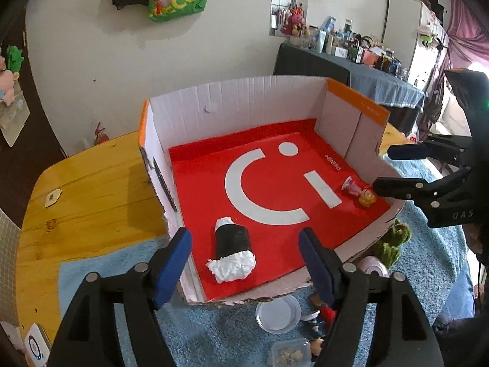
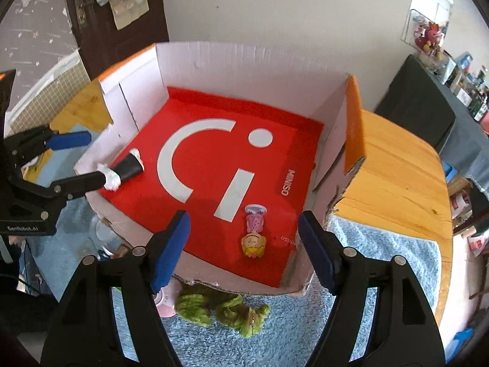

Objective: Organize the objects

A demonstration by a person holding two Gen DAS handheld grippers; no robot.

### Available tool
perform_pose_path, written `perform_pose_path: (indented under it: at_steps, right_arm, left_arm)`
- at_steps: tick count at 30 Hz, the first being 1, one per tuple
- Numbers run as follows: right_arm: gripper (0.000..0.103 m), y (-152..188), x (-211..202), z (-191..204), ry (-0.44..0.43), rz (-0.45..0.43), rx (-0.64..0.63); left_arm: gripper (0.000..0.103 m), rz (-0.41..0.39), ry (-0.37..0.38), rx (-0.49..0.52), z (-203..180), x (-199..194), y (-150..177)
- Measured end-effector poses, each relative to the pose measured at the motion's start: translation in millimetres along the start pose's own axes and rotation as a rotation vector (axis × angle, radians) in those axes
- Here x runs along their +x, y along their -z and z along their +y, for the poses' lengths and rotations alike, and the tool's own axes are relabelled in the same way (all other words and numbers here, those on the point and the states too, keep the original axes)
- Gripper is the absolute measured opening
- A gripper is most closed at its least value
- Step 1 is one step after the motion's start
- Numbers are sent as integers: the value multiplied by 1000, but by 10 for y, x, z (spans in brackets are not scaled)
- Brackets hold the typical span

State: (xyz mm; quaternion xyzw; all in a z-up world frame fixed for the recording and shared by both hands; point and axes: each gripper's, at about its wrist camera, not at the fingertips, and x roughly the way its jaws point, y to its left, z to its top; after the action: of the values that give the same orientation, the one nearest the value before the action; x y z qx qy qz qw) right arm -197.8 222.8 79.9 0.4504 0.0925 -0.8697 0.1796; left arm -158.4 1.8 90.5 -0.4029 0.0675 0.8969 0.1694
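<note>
Figurine (image 2: 254,235) and black roll (image 1: 231,246) lie in the box (image 1: 244,98); both grippers' fingers released.

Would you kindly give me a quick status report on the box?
Left gripper and right gripper open, empty. Black roll and doll figurine lie in box. Green plush outside. Nothing blocking.
</note>
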Motion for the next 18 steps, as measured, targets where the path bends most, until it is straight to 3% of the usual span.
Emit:
perform_pose_path:
  at_steps: [18]
  right_arm:
    - [83, 141, -568, 295, 8, -173, 8]
  left_arm:
    - [90, -165, -70, -51, -150, -736, 165]
